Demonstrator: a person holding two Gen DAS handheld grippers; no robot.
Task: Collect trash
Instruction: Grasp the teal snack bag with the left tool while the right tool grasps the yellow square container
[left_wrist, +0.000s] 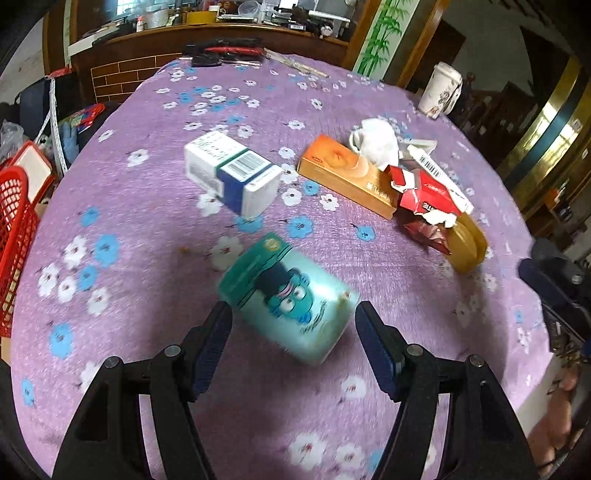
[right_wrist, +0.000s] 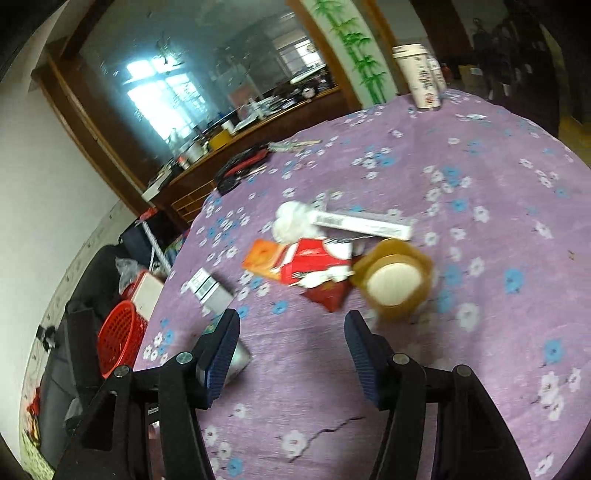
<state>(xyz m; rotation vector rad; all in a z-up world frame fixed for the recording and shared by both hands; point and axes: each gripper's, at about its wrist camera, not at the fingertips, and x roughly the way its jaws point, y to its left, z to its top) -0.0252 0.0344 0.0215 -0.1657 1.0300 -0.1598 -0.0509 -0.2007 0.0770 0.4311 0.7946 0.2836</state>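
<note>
In the left wrist view my left gripper is open, its fingers either side of the near end of a teal cartoon-print pack lying on the purple flowered tablecloth. Beyond lie a white-and-blue box, an orange box, crumpled white tissue, a torn red packet and a brown tape roll. My right gripper is open and empty above the cloth, just short of the red packet and the tape roll.
A red basket stands off the table's left edge, also in the right wrist view. A white paper cup stands at the far right edge. Dark tools lie at the far edge. A wooden counter stands behind.
</note>
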